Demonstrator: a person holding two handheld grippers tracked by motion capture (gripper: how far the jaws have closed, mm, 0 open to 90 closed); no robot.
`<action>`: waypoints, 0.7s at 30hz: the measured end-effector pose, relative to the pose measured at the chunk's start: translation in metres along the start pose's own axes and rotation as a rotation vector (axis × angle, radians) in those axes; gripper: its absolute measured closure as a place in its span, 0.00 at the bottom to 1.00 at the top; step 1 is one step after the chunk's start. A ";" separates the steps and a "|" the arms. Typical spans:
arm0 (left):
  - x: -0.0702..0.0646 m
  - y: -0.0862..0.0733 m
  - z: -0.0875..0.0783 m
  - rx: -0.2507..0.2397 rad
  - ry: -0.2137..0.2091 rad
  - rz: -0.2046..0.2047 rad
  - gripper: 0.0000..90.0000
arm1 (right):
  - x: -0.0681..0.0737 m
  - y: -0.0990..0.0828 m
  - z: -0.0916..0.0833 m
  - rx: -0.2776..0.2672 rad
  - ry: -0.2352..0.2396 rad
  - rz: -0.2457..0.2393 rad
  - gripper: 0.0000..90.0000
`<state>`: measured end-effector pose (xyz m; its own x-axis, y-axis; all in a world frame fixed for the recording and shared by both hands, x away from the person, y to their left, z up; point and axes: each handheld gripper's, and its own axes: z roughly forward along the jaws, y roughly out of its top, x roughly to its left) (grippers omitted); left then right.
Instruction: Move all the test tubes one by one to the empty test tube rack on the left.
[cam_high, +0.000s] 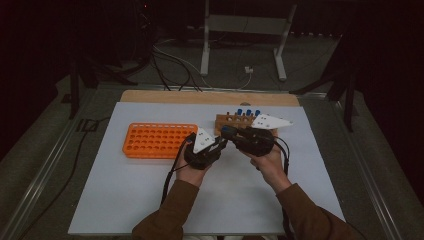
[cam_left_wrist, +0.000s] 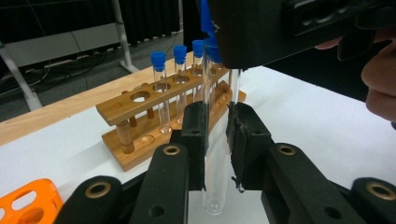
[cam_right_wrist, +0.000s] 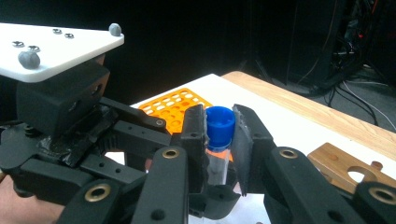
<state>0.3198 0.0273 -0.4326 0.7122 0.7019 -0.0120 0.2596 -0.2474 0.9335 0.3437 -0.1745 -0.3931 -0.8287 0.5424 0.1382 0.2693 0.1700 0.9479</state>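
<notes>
A white table (cam_high: 125, 200) carries an orange rack (cam_high: 157, 140) on the left and a wooden rack (cam_left_wrist: 154, 121) of blue-capped tubes behind the hands. Above the table, between the racks, the left gripper (cam_left_wrist: 217, 135) clamps the glass body of a tube (cam_left_wrist: 215, 186), its jaws pressed against the glass. The right gripper (cam_right_wrist: 219, 140) grips the same tube at its blue cap (cam_right_wrist: 220, 122).

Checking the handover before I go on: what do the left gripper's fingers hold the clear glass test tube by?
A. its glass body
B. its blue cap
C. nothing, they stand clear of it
A: in the left gripper view the left gripper fingers press on the clear glass test tube at its glass body, while the right gripper clamps its blue cap.
</notes>
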 end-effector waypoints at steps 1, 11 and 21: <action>-0.001 0.000 -0.001 -0.005 0.001 0.000 0.87 | 0.000 0.000 0.000 -0.005 0.005 0.003 0.85; 0.003 -0.009 -0.003 0.002 -0.012 -0.015 0.87 | 0.002 -0.003 0.003 0.010 0.027 -0.013 0.73; 0.020 -0.019 -0.020 -0.004 0.001 -0.045 0.87 | -0.007 -0.003 -0.006 -0.001 0.012 0.033 0.24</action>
<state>0.3159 0.0600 -0.4434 0.6990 0.7131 -0.0532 0.2882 -0.2128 0.9336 0.3457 -0.1841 -0.3956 -0.8252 0.5378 0.1725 0.2960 0.1517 0.9431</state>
